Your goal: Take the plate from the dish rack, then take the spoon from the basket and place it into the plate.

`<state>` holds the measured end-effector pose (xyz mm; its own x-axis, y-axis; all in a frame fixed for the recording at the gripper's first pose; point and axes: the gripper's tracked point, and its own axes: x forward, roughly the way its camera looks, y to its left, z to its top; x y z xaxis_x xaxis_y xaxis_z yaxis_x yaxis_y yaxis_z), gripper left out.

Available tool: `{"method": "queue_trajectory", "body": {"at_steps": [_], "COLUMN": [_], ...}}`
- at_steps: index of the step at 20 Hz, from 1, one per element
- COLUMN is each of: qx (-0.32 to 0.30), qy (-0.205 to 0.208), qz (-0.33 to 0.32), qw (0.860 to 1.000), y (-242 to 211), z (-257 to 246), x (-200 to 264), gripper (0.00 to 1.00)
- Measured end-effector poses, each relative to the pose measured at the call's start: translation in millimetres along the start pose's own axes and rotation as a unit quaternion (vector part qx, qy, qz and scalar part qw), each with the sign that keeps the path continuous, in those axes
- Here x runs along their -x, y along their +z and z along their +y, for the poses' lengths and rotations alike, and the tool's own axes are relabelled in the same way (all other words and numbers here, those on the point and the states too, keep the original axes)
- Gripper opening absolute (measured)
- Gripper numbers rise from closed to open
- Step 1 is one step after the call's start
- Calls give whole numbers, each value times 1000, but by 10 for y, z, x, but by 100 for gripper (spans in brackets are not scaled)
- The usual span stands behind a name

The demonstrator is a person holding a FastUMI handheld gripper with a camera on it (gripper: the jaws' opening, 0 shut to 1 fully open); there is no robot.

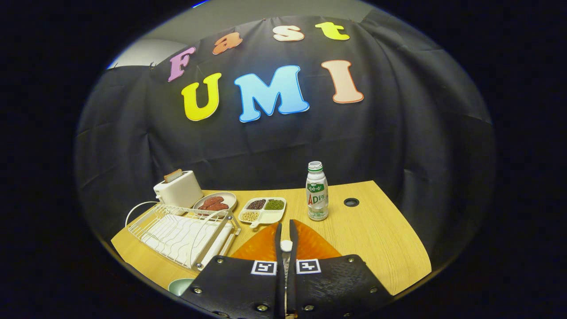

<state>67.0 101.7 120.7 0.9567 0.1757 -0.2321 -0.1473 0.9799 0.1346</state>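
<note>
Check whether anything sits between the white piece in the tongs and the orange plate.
Nothing visible does. The tongs are shut on the white piece, likely the spoon, right over the bare orange plate. The bottle and the sectioned tray stand beyond the plate.

A light wooden desk point(381, 239) carries everything here, with a round dark cable hole point(351, 202) near its far edge. A white wire dish rack point(181, 235) stands on one side, and a white toaster point(178, 189) with a slice poking up sits behind it. Just beside the toaster lies a plate of sausages point(215, 203), and next to that a divided tray of beans point(263, 210). A capped drink bottle point(317, 191) stands upright near the tray. An orange plate point(310, 246) lies nearest, and a pale green bowl point(179, 286) sits at the near edge.
</note>
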Motion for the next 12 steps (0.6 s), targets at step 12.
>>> {"method": "queue_trajectory", "body": {"at_steps": [12], "qx": [34], "qy": [-15], "qz": [-35], "qw": [999], "y": [623], "z": [197], "x": [505], "gripper": [2]}}
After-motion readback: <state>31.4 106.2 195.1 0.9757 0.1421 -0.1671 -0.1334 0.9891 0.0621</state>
